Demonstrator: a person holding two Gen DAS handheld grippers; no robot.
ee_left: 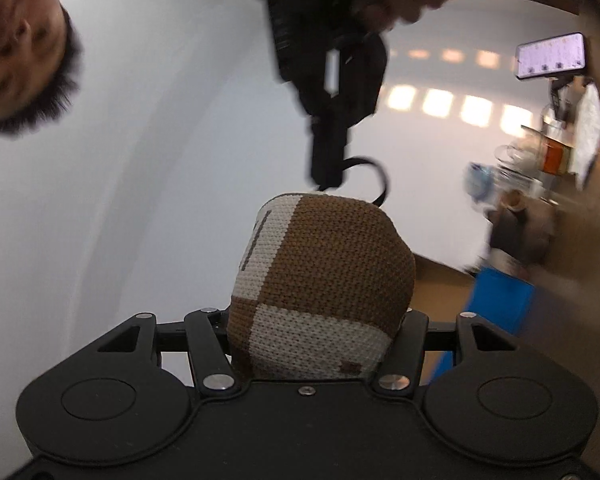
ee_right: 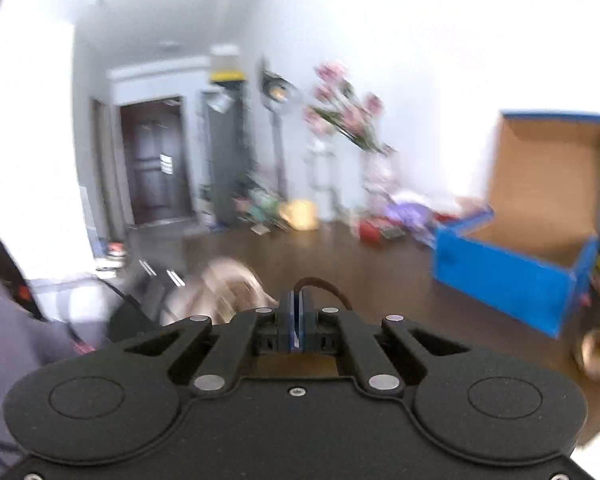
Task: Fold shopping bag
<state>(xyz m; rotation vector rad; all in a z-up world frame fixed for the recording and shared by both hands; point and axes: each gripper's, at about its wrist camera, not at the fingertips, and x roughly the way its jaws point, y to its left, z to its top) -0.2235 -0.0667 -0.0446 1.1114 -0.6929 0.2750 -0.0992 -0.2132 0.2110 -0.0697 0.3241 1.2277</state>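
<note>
The shopping bag (ee_left: 324,280) is a knitted brown and cream bag. In the left wrist view it bulges out between my left gripper's jaws, which are closed on it and hidden by the cloth. The view points up at the ceiling. My right gripper (ee_left: 328,184) hangs above it, held by a hand, its tip at the bag's top beside a dark handle loop (ee_left: 376,176). In the right wrist view my right gripper (ee_right: 297,312) is shut, with a dark brown handle loop (ee_right: 324,286) arching out of its blue pads (ee_right: 288,320). A blurred part of the bag (ee_right: 224,284) lies below left.
An open blue cardboard box (ee_right: 512,272) stands on the dark wooden table (ee_right: 380,272) to the right. Clutter, flowers (ee_right: 348,112) and a door (ee_right: 152,164) are at the back. The person's face (ee_left: 16,44) and a phone (ee_left: 550,56) show in the left wrist view.
</note>
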